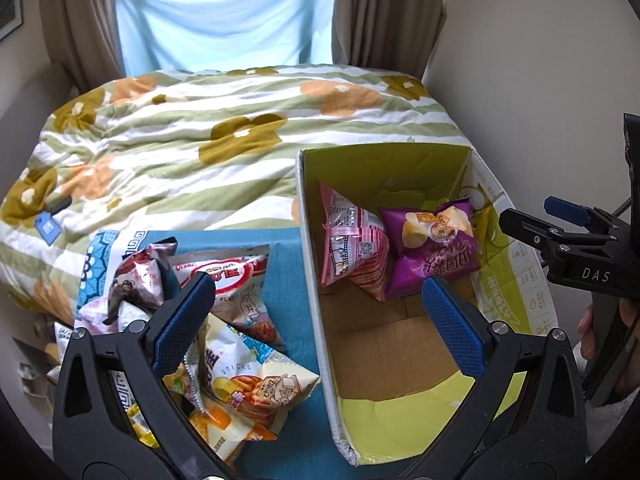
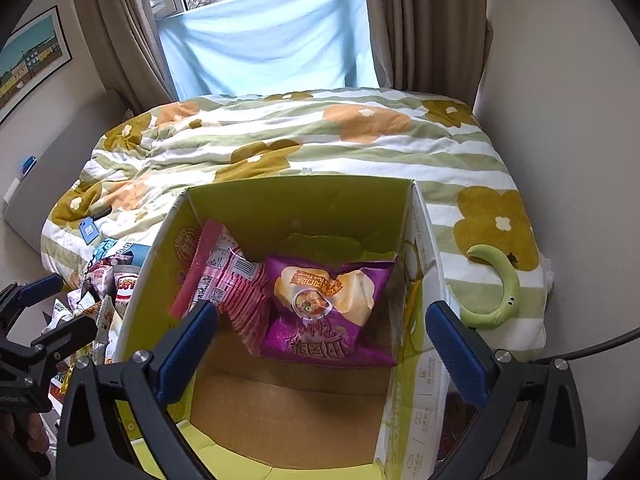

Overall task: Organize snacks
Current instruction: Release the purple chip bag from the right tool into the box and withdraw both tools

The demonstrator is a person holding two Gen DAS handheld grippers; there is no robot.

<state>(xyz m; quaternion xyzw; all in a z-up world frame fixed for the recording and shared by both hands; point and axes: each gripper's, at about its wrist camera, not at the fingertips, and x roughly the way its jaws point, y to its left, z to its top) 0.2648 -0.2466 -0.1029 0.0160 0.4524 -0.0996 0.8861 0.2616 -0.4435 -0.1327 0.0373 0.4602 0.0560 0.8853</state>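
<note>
An open cardboard box (image 2: 420, 248) (image 1: 310, 264) with green flaps stands on the bed. Inside lean a pink snack bag (image 2: 224, 276) (image 1: 352, 248) and a purple chip bag (image 2: 328, 308) (image 1: 432, 244). My right gripper (image 2: 320, 320) hangs open above the box, nothing between its blue pads (image 2: 456, 344). My left gripper (image 1: 316, 300) is open too, straddling the box's left wall, above a pile of snack bags (image 1: 240, 340) on a blue cloth (image 1: 288, 280). The right gripper's fingers (image 1: 568, 212) show at the right edge of the left wrist view.
A flowered quilt (image 1: 240, 128) (image 2: 320, 136) covers the bed. A green crescent-shaped object (image 2: 496, 292) lies right of the box. A blue tag (image 1: 47, 227) rests on the quilt at the left. Walls close in on both sides; curtains and a window stand behind.
</note>
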